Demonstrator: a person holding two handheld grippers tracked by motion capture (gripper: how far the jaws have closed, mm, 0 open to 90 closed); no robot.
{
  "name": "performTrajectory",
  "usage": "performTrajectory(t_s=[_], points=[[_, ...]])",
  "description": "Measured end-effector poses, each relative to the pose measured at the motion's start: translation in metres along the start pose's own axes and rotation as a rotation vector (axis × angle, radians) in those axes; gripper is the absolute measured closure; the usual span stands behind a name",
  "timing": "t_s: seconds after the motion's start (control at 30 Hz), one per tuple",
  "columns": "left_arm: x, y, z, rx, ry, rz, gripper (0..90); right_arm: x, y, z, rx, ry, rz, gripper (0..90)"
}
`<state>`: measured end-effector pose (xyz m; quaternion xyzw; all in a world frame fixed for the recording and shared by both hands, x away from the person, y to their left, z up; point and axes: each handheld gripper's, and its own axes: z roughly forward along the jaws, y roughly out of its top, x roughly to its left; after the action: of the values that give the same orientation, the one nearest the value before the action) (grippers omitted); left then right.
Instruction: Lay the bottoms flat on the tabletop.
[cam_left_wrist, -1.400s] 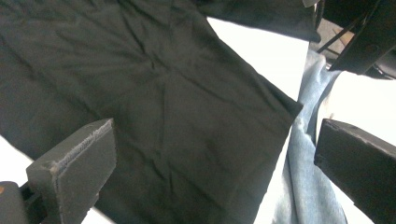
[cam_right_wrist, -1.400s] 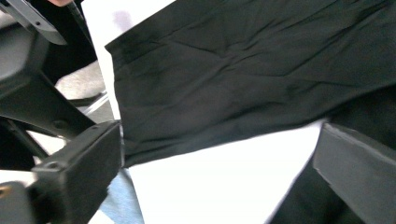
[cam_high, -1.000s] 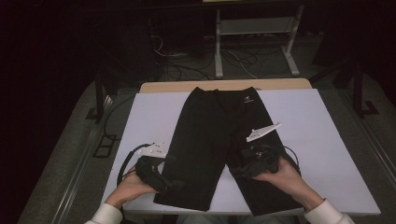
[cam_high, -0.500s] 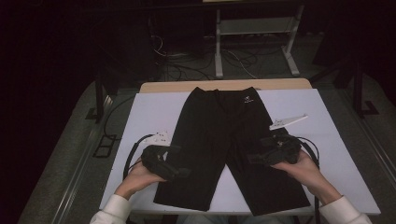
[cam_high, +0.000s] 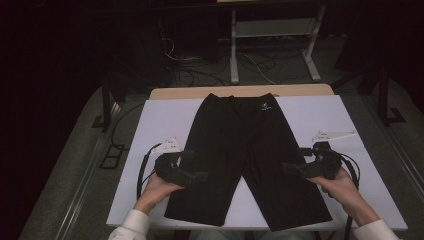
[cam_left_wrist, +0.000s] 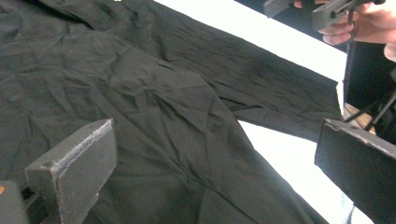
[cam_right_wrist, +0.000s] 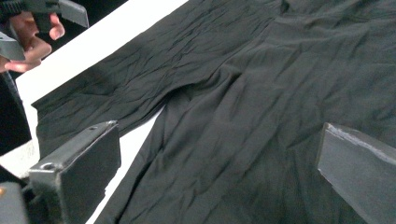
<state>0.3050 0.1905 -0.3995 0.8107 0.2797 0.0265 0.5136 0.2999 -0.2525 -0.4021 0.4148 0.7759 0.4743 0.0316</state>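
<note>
High view first: your black shorts (cam_high: 245, 155) lie flat on the white table cover (cam_high: 165, 120), waistband at the far edge, both legs running toward you and splitting into a narrow V of white at the crotch. The cloth is matte black and lightly creased, with a small white logo (cam_high: 264, 106) near the waistband. Your left gripper (cam_high: 192, 175) hovers over the outer edge of the shorts' left leg, its jaws spread wide with nothing between them. Your right gripper (cam_high: 292, 169) hangs at the outer edge of the shorts' right leg, jaws likewise apart and empty. Both gripper views look across wrinkled black fabric toward the opposite leg.
</note>
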Motion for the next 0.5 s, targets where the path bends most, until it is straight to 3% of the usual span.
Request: performTrajectory(t_s=[0.37,0.5], points=[[0.001,-0.015,-0.007,-0.087,0.066,-0.017,0.2,-0.005,-0.023,-0.007,-0.120,-0.004,-0.022,0.0],[0.001,-0.019,-0.014,-0.117,0.099,-0.016,0.2,-0.007,-0.033,-0.007,-0.112,-0.016,-0.032,0.0]])
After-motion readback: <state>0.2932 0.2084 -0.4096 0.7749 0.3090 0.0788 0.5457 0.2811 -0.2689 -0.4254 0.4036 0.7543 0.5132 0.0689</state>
